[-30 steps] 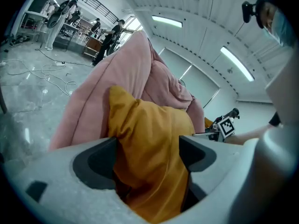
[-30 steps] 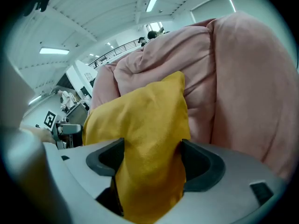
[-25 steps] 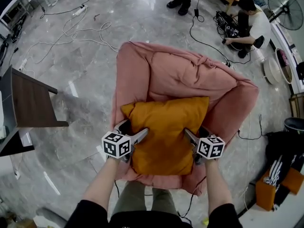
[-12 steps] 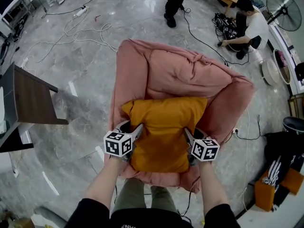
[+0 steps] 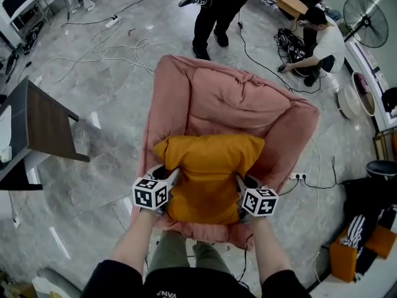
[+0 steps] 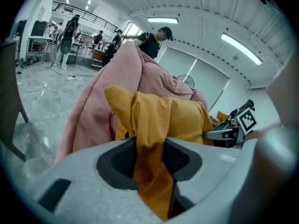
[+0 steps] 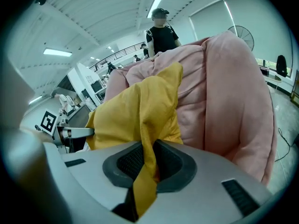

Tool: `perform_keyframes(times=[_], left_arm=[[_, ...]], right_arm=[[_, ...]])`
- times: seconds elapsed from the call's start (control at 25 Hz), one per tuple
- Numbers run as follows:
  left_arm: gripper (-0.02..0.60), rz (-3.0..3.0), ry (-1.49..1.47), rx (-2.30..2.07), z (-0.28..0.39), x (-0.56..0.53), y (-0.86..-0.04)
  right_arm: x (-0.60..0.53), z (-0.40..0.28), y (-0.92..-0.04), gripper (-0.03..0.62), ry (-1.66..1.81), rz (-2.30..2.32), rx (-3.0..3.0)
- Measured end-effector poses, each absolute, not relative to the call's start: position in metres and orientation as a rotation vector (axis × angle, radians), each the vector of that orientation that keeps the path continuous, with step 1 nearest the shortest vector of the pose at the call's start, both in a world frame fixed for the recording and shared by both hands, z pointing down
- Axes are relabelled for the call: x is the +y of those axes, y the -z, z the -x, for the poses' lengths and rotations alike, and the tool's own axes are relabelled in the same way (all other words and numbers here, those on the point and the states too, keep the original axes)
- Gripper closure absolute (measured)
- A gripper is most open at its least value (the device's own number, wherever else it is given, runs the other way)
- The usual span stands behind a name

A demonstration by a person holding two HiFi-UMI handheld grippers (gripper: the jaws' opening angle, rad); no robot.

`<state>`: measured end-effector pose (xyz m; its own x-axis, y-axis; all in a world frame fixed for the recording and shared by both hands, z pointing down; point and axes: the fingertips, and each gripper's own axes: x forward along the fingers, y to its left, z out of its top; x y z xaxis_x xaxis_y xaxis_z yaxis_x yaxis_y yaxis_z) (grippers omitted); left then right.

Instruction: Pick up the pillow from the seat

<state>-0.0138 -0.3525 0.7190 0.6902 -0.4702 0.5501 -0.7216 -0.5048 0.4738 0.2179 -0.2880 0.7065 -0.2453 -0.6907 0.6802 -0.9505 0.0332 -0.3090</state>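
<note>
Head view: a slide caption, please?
Left gripper and right gripper closing on opposite edges of the orange pillow in the pink armchair.

No words or numbers can be read. Only black-and-white square patterns are shown on the left marker cube (image 5: 151, 192) and right marker cube (image 5: 258, 202); white print on the dark shirt (image 5: 166, 293) is illegible.
</note>
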Motion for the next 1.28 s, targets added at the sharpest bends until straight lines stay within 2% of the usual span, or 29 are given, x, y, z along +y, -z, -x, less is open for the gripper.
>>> perform_keyframes(times=[1.28], left_arm=[[0.453, -2.244, -0.395, -1.21, 0.049, -0.181, -0.621]], right_arm=[[-0.145, -0.191, -0.625, 0.556, -0.869, -1.422, -2.24]])
